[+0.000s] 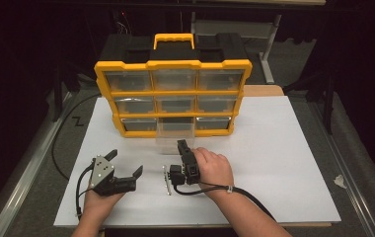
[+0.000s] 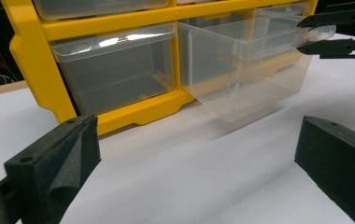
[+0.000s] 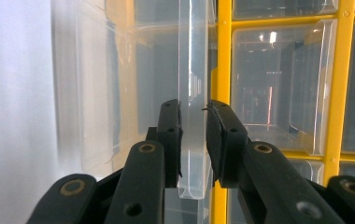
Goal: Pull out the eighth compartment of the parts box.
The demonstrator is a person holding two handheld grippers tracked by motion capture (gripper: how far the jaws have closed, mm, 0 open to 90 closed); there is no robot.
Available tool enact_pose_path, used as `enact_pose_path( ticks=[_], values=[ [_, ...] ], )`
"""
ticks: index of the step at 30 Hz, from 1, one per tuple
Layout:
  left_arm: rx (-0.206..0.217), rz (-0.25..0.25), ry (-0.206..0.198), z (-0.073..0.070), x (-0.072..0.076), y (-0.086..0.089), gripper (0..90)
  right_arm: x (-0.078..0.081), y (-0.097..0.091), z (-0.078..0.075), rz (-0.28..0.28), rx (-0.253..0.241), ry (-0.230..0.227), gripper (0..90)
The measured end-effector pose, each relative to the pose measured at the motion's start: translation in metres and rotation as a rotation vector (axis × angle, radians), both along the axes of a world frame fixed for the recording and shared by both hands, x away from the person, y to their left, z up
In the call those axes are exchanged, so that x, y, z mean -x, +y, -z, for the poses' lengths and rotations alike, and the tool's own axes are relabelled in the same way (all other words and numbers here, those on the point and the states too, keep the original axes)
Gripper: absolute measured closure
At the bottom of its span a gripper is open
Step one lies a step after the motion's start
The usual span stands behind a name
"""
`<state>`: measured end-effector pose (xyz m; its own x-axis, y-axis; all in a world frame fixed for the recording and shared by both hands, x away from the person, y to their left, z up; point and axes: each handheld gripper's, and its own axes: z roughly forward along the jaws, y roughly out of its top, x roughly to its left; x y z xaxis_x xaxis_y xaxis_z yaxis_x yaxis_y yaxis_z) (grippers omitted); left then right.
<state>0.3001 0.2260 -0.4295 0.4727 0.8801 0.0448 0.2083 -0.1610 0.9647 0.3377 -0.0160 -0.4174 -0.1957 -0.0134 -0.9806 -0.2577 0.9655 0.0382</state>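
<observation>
Right gripper (image 1: pixel 181 143) at the front of the pulled-out clear drawer (image 1: pixel 175 138), jaws brought narrow on either side of the drawer's front lip; in the right gripper view the lip (image 3: pixel 193 140) stands edge-on between the two black pads (image 3: pixel 172 140), left pad against the plastic, right pad at most a sliver off it; whether fully clamped, cannot tell for certain, yet closed to the width of the lip. Right hand (image 1: pixel 214 168) wrapped around the gripper body, cable trailing back past the wrist.

Left gripper (image 1: pixel 126 166) resting low over the white board (image 1: pixel 274 163), well apart from the drawer; jaws spread wide with nothing between them; in the left gripper view one black jaw at each lower corner, bare white surface in the gap, and farther off the other gripper's tips (image 2: pixel 323 32) pinching the drawer's rim. Left hand (image 1: pixel 100 197) under the gripper at the near edge of the board.

Yellow-framed organiser (image 1: pixel 173 94) standing upright at the far side of the board, black case and yellow handle (image 1: pixel 174 39) behind its top; nine clear drawers counted, three rows of three; eight seated flush, one — bottom row, middle — drawn out toward the person, appearing empty in the left gripper view. One small metal rod-like piece (image 1: pixel 166 179) lying on the board between the two grippers, just beside the right one; too small to identify. Two grippers, two hands, one organiser.
</observation>
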Motion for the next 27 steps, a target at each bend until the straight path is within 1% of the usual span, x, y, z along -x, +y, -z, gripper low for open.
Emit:
enact_pose_path(
  ticks=[6,11,14,15,16,17,18,19,20,21,24,25,26,27],
  values=[
    [-0.001,0.001,-0.001,0.0,0.0,-0.001,0.9,0.001,0.0,0.003,0.0,-0.007,-0.012,77.4],
    [-0.001,0.001,0.0,0.0,0.0,-0.001,0.9,0.001,0.0,0.004,0.0,-0.012,-0.015,77.1],
    [-0.001,0.002,0.0,0.0,0.0,-0.001,0.9,0.001,0.0,0.003,0.002,-0.012,-0.009,76.4],
    [-0.001,0.002,0.001,0.0,0.0,-0.001,0.9,0.0,0.0,0.003,-0.004,-0.01,0.005,71.4],
    [-0.001,0.002,0.001,0.0,0.0,-0.001,0.9,0.0,-0.001,0.003,0.002,-0.015,0.022,67.0],
    [0.0,0.001,0.001,0.0,0.0,0.0,0.9,0.0,-0.001,0.002,0.0,-0.014,0.025,63.0],
    [-0.001,0.001,0.001,0.0,0.0,0.0,0.9,0.0,-0.002,0.001,-0.006,-0.015,0.023,60.4],
    [-0.002,0.0,0.002,0.0,0.0,0.0,0.9,0.001,-0.003,0.002,0.01,-0.033,0.04,58.1],
    [-0.002,-0.001,0.003,0.0,0.0,0.0,0.9,0.0,-0.004,0.001,0.001,-0.021,0.039,55.2],
    [-0.002,-0.002,0.004,0.0,0.0,0.001,0.9,0.0,-0.005,0.001,0.006,-0.026,0.048,52.4],
    [-0.001,-0.004,0.003,0.0,0.001,0.001,0.9,0.001,-0.008,-0.001,0.001,-0.012,0.045,49.8],
    [-0.002,-0.003,0.003,0.0,0.001,0.001,0.9,0.002,-0.013,-0.002,-0.002,-0.014,0.045,47.5],
    [-0.003,-0.004,0.004,0.0,0.001,0.0,0.9,0.003,-0.015,-0.002,0.01,-0.03,0.056,46.4],
    [-0.003,-0.004,0.004,0.0,0.001,0.0,0.9,0.003,-0.015,-0.002,0.01,-0.03,0.056,46.4]
  ],
)
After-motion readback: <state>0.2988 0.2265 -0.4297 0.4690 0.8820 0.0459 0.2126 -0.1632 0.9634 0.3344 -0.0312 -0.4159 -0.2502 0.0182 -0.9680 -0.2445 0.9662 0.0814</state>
